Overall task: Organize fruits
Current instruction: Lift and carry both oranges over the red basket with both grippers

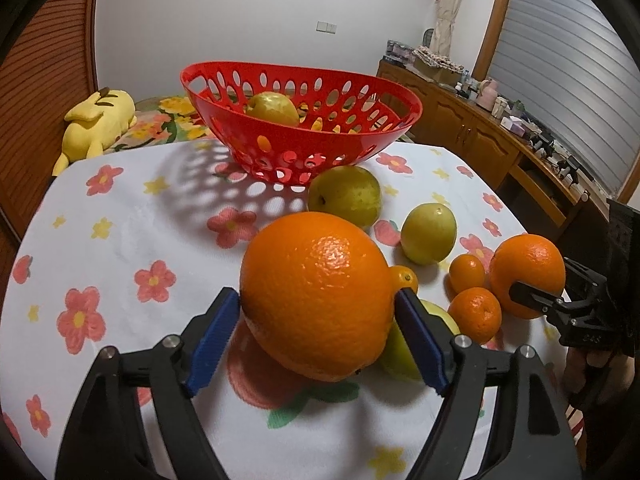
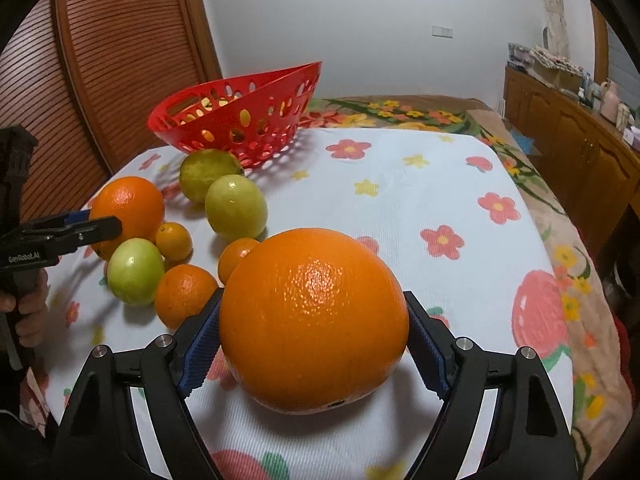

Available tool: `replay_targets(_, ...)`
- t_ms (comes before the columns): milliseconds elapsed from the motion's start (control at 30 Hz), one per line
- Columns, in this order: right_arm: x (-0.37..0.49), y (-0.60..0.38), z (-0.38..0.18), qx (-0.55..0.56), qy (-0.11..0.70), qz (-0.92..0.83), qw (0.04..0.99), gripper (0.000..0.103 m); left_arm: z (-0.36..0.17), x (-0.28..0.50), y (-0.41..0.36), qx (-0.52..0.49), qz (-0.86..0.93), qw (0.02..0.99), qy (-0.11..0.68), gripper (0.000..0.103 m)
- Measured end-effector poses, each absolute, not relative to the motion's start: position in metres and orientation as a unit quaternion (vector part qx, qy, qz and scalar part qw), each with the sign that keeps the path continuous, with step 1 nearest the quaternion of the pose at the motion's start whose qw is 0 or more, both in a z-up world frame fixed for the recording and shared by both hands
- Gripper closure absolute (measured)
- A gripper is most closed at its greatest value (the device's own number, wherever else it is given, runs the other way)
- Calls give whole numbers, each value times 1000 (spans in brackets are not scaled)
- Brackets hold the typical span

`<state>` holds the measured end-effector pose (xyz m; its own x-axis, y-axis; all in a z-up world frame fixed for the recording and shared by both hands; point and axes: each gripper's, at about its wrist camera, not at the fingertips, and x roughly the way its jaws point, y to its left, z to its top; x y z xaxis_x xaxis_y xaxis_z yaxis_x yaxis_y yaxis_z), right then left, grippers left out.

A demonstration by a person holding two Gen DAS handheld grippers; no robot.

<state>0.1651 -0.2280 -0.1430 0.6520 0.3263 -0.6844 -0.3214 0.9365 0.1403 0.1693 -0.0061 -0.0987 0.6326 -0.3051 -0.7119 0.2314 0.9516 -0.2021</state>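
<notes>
Orange point(image 1: 316, 296) fills your left tongs point(image 1: 316, 320), another orange point(image 2: 314, 320) your right tongs point(image 2: 314, 344); carry both to the basket point(image 1: 400, 120) at twelve o'clock

Two large oranges are each clamped between blue gripper pads: one point(image 1: 318, 296) in the left hand-held gripper point(image 1: 318, 334), one point(image 2: 314, 320) in the right hand-held gripper point(image 2: 314, 344). Loose on the flowered cloth lie three small mandarins point(image 2: 184, 294), two yellow-green pears point(image 1: 345, 196) near the basket, and a small green fruit point(image 2: 135, 272). The red perforated basket point(image 1: 280, 160) stands upright, holding one yellow-green fruit point(image 1: 272, 109).
</notes>
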Motion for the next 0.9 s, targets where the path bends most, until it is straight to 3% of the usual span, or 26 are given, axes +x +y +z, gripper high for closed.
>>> replay_targets(900,163,-221,-142,-22,374,170,911,18,-104,184,-11,-35,-162,903,397,22)
